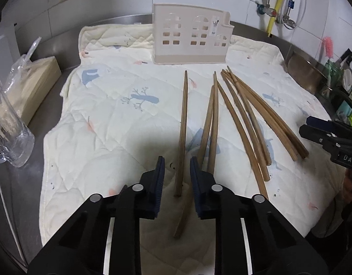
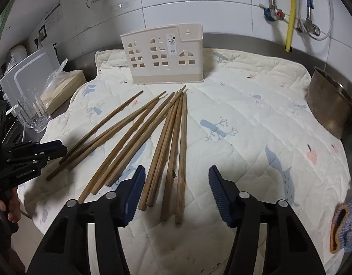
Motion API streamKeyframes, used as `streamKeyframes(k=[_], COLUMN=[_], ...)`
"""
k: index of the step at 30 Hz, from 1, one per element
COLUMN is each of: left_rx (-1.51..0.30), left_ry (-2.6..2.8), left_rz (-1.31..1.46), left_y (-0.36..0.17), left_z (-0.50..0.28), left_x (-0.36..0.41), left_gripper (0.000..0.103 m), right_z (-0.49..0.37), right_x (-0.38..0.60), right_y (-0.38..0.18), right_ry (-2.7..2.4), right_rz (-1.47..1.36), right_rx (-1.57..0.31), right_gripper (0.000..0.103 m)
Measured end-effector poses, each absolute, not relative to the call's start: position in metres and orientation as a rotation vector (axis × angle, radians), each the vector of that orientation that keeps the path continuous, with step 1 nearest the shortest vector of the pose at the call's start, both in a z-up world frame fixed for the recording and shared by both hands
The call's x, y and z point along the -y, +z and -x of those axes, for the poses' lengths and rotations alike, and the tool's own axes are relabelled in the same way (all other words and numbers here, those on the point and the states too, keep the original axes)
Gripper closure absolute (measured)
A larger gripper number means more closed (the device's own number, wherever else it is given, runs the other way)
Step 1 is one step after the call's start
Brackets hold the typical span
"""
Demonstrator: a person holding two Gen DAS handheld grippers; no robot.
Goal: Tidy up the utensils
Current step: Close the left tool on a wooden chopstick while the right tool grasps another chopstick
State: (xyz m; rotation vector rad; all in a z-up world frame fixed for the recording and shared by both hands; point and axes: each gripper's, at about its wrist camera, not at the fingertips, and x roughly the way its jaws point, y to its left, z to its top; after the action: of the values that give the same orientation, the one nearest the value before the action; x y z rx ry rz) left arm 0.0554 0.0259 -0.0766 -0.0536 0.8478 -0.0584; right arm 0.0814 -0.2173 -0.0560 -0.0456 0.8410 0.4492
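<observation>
Several wooden chopsticks lie fanned out on a quilted cloth. A beige utensil holder with window cut-outs stands upright at the back; it also shows in the right wrist view. My left gripper is open, its jaws low on either side of the near end of one lone chopstick, not closed on it. My right gripper is wide open and empty above the near ends of the right-hand chopsticks. The left gripper also shows at the left edge of the right wrist view.
A glass mug and a bagged box sit left of the cloth. A metal pot stands at the right. A knitted cloth lies at the near right. Pipes run on the tiled wall.
</observation>
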Motion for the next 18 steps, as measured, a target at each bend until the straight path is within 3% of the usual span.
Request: streamKeyframes(k=[5,18], left_rx=[-0.872,-0.897], left_ry=[-0.068,-0.065], left_rz=[0.047,0.045], left_y=[-0.082,-0.089], left_z=[-0.061,-0.065], left_x=[-0.024,-0.025], left_gripper=[0.087,0.088], right_z=[-0.085,-0.097], right_x=[0.219,0.217], right_y=[-0.061,-0.075], right_ry=[0.448,0.434], right_rz=[0.032,0.033], right_rx=[-0.855,-0.903], right_gripper=[0.058,0.088])
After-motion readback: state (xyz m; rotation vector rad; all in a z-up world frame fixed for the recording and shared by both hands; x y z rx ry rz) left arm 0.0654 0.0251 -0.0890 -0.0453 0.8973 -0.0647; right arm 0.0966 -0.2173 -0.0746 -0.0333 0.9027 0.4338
